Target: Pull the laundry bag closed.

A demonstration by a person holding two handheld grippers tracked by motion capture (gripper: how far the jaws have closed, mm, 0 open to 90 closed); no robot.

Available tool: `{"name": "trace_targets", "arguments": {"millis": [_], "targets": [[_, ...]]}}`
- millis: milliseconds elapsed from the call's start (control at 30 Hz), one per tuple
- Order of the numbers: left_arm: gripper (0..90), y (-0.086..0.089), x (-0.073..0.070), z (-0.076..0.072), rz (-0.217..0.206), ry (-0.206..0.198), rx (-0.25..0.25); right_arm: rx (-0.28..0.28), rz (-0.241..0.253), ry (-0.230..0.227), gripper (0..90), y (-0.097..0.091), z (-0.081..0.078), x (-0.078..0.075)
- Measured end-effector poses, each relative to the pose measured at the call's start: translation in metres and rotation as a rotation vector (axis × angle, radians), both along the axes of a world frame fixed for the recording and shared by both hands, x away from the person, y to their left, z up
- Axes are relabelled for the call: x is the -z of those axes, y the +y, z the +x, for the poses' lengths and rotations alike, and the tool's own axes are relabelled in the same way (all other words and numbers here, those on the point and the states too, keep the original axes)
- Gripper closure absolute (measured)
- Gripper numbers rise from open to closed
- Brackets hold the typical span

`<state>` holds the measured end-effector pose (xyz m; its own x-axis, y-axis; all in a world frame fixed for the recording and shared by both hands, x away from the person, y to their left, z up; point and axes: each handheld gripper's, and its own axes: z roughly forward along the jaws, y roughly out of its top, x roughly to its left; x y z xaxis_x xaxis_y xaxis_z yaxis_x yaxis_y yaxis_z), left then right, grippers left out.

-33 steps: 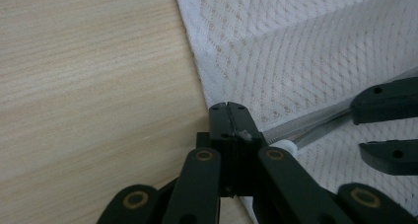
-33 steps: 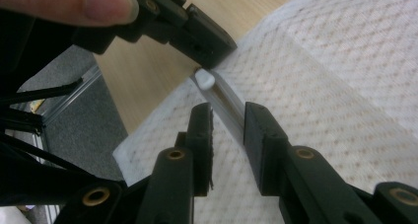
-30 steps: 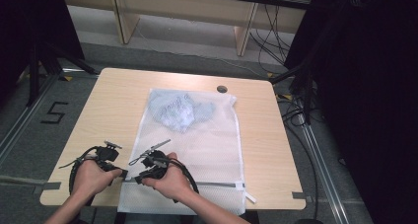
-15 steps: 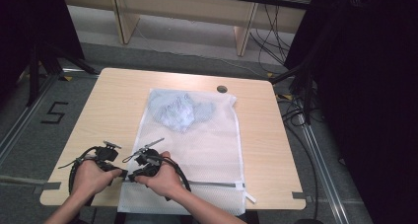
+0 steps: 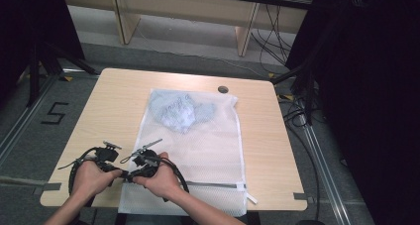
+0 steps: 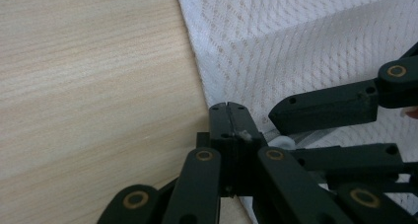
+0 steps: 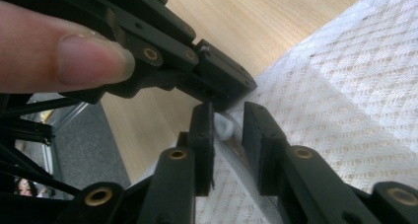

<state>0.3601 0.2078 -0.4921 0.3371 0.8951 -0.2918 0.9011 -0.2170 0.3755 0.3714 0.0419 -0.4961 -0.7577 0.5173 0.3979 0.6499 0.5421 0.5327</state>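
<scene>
At the near left corner of the mesh laundry bag (image 5: 198,150) — which lies flat along the desk (image 5: 119,101) with a pale blue garment (image 5: 181,111) bunched at its far end — the bag's edge is pinched between the closed jaws of the left tongs (image 6: 228,105). The right tongs (image 7: 227,116) have just been closing, yet a gap remains around the white zipper pull (image 7: 223,127), which is not yet gripped. Should they close off-centre, the small pull could be missed or mesh caught instead — and the thin corner might slip from the left tongs once the zipper is dragged.

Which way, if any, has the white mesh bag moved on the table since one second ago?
No. The mesh bag lies where it was: its far right corner is as close to the dark round hole in the table as before.
</scene>
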Motion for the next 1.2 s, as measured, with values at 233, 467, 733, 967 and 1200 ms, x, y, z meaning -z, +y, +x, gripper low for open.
{"name": "trace_targets", "arguments": {"millis": [233,467,733,967,1200], "targets": [[89.7,0.0004,0.0001,0.0,-0.005,0.003,-0.004,-0.015,-0.009,-0.013,81.3,0.0014,-0.0014,-0.0014],[89.8,0.0006,0.0002,0.0001,-0.005,0.003,-0.004,-0.007,-0.002,-0.007,78.6,0.0016,-0.0004,-0.0019],[89.8,0.001,0.0003,0.0001,-0.007,0.004,-0.004,-0.023,-0.005,-0.012,82.8,0.0059,-0.0051,-0.0038],[89.8,0.0007,0.0004,-0.0001,-0.007,0.002,-0.004,-0.03,-0.019,0.003,85.6,0.0074,-0.004,-0.0015],[89.8,-0.001,0.0005,-0.0024,0.014,-0.025,0.037,-0.014,-0.022,0.03,86.8,0.0043,-0.0053,-0.0003]]}}
